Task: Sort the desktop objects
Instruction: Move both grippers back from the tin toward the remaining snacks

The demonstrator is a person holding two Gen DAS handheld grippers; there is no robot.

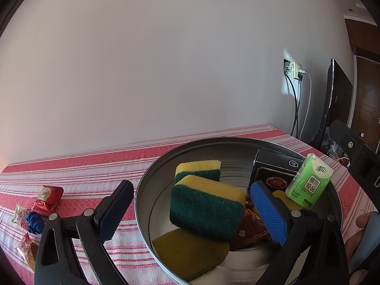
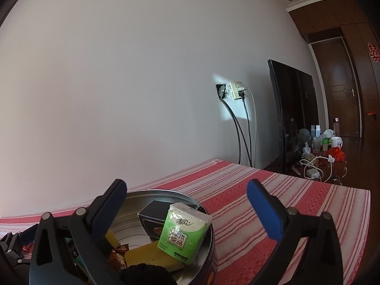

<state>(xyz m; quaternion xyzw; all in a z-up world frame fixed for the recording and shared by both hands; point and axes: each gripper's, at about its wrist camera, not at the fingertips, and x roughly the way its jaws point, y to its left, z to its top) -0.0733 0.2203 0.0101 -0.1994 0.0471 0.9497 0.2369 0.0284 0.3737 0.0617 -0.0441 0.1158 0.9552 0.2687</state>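
Two grippers, both spread wide and holding nothing.

Your left gripper (image 1: 192,197) hovered over the metal tin (image 1: 152,168), where sponges (image 1: 206,211), a green tissue pack (image 1: 308,180) and a black box (image 1: 275,166) lay. Your right gripper (image 2: 187,204) hung above the tin's rim. Candy packets (image 1: 47,198) sat on the striped cloth (image 1: 95,166) beside the tin.

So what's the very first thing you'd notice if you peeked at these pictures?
Probably the big round metal tin on the red striped cloth, stuffed with yellow-and-green sponges. A bright green tissue pack leans against its right rim beside a black box. Both grippers, left and right, hang open over it, holding nothing.
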